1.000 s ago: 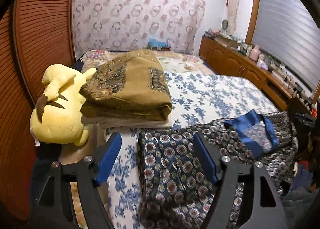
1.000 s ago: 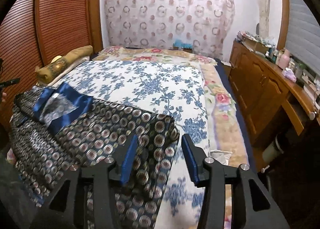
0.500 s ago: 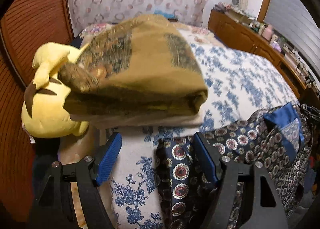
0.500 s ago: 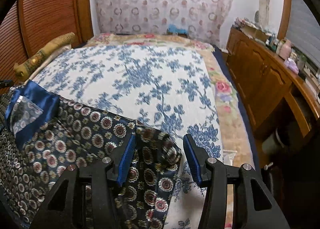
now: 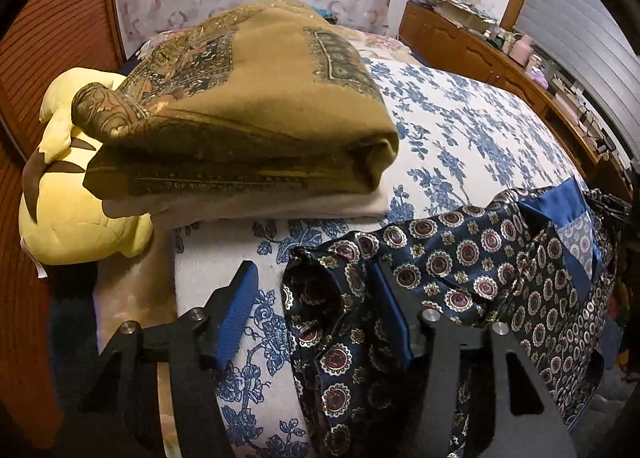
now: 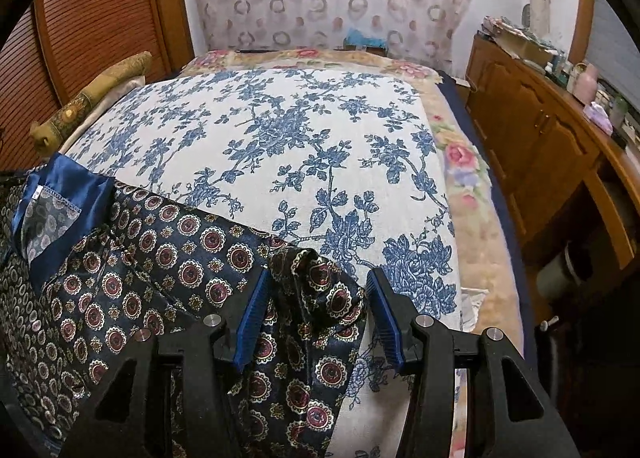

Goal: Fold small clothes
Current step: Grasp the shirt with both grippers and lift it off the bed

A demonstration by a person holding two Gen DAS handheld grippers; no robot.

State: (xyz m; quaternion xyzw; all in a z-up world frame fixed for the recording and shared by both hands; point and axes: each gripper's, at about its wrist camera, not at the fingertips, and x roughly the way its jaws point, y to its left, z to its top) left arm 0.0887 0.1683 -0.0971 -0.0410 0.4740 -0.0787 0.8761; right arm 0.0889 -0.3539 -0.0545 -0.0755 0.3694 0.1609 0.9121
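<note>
A dark navy satin garment [image 5: 460, 258] with red-and-gold medallions and a plain blue lining [image 5: 560, 210] lies spread across the near edge of the bed. My left gripper [image 5: 312, 270] is low over its left corner. Its jaws are closing: the right pad [image 5: 390, 314] touches the fabric, while the left pad [image 5: 240, 310] stands clear of it over the bedspread. In the right wrist view the same garment [image 6: 140, 266] runs off to the left. My right gripper [image 6: 318, 274] straddles its bunched right corner [image 6: 320, 290], the jaws open with cloth between them.
A blue-floral bedspread [image 6: 280, 130] covers the bed. At the left sit a folded olive-brown blanket [image 5: 248, 118] and a yellow plush toy [image 5: 72, 198], against a slatted wooden door [image 6: 92, 18]. A cluttered wooden dresser [image 6: 540, 138] runs along the right side.
Both grippers have come down and forward onto the garment's near corners. The left jaws have narrowed. The right corner of the cloth now stands bunched up between the right fingers.
</note>
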